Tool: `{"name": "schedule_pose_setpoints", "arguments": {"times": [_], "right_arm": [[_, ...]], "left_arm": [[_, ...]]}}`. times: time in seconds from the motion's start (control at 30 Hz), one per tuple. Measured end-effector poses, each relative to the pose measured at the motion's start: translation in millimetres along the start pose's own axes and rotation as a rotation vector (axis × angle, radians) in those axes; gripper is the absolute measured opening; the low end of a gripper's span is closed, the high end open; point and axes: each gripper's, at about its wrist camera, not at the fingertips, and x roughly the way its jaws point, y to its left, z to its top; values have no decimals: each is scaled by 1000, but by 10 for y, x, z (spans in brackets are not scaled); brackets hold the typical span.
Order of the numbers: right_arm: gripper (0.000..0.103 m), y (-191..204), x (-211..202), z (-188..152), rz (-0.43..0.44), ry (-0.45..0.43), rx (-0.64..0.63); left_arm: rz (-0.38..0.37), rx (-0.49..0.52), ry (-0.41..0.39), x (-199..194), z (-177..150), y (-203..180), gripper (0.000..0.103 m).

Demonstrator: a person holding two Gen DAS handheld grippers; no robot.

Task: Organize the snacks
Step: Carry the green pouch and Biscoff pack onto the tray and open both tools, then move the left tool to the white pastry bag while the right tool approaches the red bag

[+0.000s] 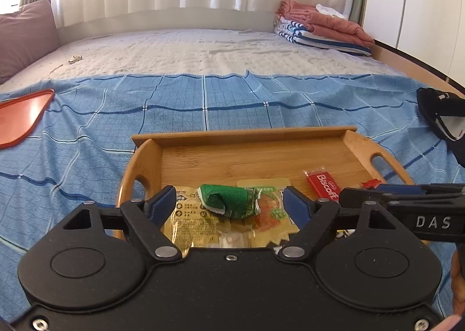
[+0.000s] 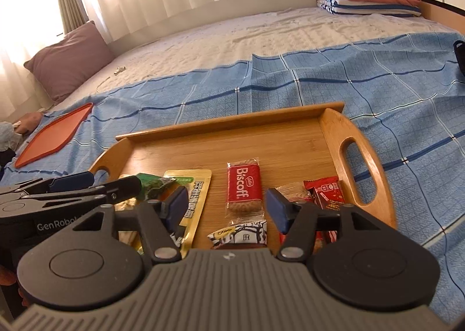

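A wooden tray (image 1: 247, 135) with cut-out handles lies on a blue checked cloth and holds several snack packets. My left gripper (image 1: 229, 200) is open over the tray's near left part. A crumpled green packet (image 1: 223, 199) lies on a yellow packet (image 1: 189, 215) between its pads, and neither pad touches them. My right gripper (image 2: 228, 203) is open too, above a red Biscoff packet (image 2: 242, 185) that lies flat on the tray (image 2: 363, 174). A black-and-white packet (image 2: 241, 235) lies nearer, and red packets (image 2: 325, 191) lie to the right. The left gripper (image 2: 101, 183) shows side-on at the left.
The blue checked cloth (image 1: 203, 104) covers the near half of a bed. An orange flat lid (image 2: 55, 136) lies left of the tray. A mauve pillow (image 2: 69, 61) sits far left, folded clothes (image 1: 319, 26) far right. A black object (image 1: 438, 116) lies at the right edge.
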Motion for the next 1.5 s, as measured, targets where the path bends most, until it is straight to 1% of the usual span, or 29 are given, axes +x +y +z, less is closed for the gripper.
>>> {"name": "schedule_pose_setpoints", "arguments": {"times": [0.1, 0.27, 0.4, 0.53, 0.77, 0.9, 1.1, 1.27, 1.4, 1.5], "right_arm": [[81, 42, -189, -31, -3, -14, -7], [87, 105, -535, -137, 20, -34, -22], [89, 158, -796, -233, 38, -45, -30], [90, 221, -1021, -348, 57, -53, -37], [91, 341, -1321, -559, 79, -52, -61], [93, 412, -1473, -672, 78, -56, -89], [95, 486, -1662, -895, 77, -60, -128], [97, 505, -1719, -1068, 52, -64, -178], [100, 517, -1697, -1203, 33, -52, -235], [102, 522, -1679, -1298, 21, -49, -274]], "left_arm": [[8, 22, -7, -218, -57, -24, 81], [12, 47, -18, -587, -190, -55, 83], [4, 47, -21, -877, -300, -61, 83], [-8, 45, -40, -1164, -384, -69, 84], [-16, 17, -52, -1641, -575, -53, 84], [-16, -13, -71, -1876, -757, -33, 85], [-17, -27, -31, -2012, -1065, -12, 85], [-52, -7, -26, -2045, -1279, -38, 85], [-62, 41, -12, -1983, -1440, -120, 86], [-60, 100, 5, -1919, -1552, -210, 86]]}}
